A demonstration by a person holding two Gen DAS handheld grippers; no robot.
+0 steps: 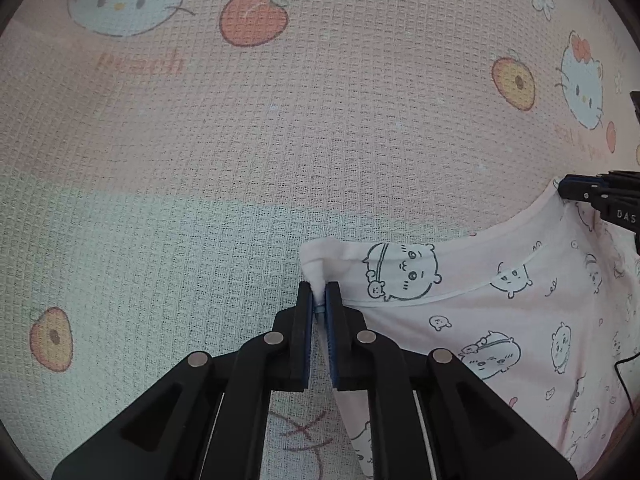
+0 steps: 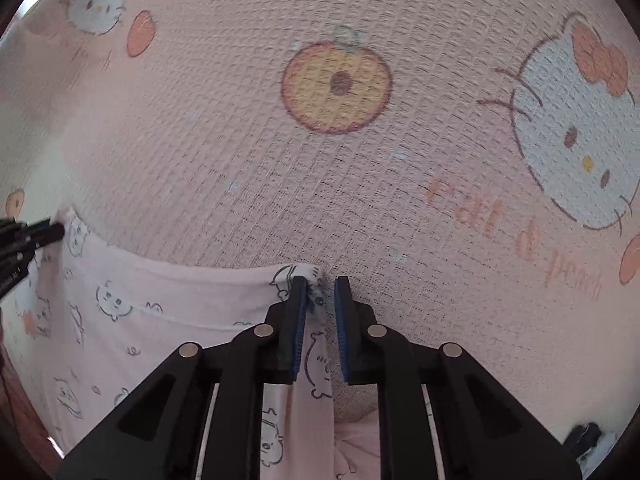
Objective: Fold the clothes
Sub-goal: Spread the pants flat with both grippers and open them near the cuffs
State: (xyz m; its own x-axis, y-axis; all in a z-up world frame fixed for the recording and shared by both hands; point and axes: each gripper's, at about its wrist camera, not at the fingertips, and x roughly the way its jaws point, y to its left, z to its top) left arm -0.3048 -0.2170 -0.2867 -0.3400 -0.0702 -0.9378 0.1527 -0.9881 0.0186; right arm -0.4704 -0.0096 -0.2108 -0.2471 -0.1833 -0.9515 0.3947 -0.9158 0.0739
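A pale pink garment (image 1: pixel 500 320) printed with cartoon animals lies on the bedspread, spread between my two grippers. My left gripper (image 1: pixel 319 294) is shut on the garment's left corner, and the cloth bunches up just above its blue pads. In the right wrist view the garment (image 2: pixel 160 300) fills the lower left. My right gripper (image 2: pixel 321 284) stands at the opposite corner. Its jaws are a little apart, the cloth lies against the left pad and a thin gap shows beside the right pad. Each gripper also shows at the edge of the other's view: right gripper (image 1: pixel 572 192), left gripper (image 2: pixel 44 232).
A pink waffle-weave bedspread (image 1: pixel 280 140) printed with cartoon cats and peaches covers the whole surface under the garment and beyond it (image 2: pixel 240 160). A thin black cable (image 1: pixel 624 380) crosses the garment at the right edge. A dark object (image 2: pixel 584 440) sits at the lower right.
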